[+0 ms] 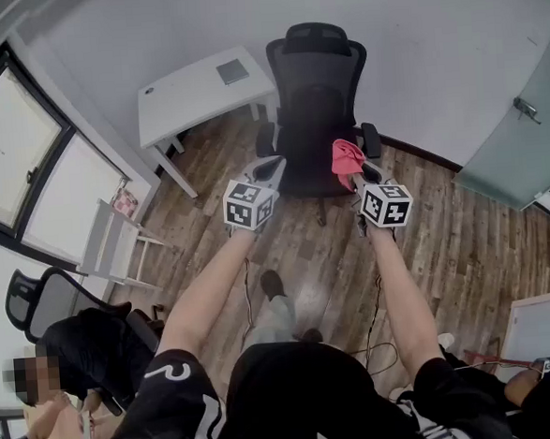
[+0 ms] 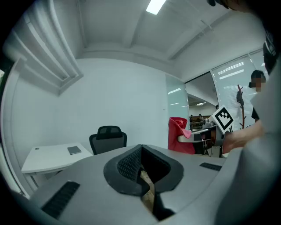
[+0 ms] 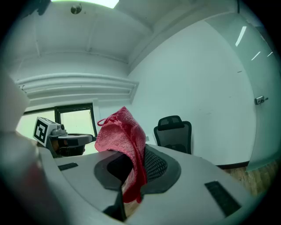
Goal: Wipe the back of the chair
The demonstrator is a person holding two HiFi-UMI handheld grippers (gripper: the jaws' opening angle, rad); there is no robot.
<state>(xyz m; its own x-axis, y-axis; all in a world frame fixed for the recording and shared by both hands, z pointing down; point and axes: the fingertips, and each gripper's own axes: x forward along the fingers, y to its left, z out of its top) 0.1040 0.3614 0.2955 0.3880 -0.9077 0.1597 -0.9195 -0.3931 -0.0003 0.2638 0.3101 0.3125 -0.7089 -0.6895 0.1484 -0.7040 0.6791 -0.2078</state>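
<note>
right tool [image 3: 135, 154] clamps red cloth [image 3: 123, 132] | left tool [image 2: 141, 163] closed, empty | chair [image 1: 315, 98] far ahead, untouched | risk: if I press hard, the cloth may slip or the chair may roll away

Head view, as I see it: wood-plank floor [image 1: 464, 238] under plain white walls [image 1: 431, 34]. Upper left, a white desk [image 1: 200, 92] in the corner. Left edge, dark-framed windows [image 1: 28, 175] and a white rack [image 1: 113, 249]. Right edge, a frosted glass door [image 1: 518, 131]. Left gripper view, top: a lit ceiling panel [image 2: 154, 6]
</note>
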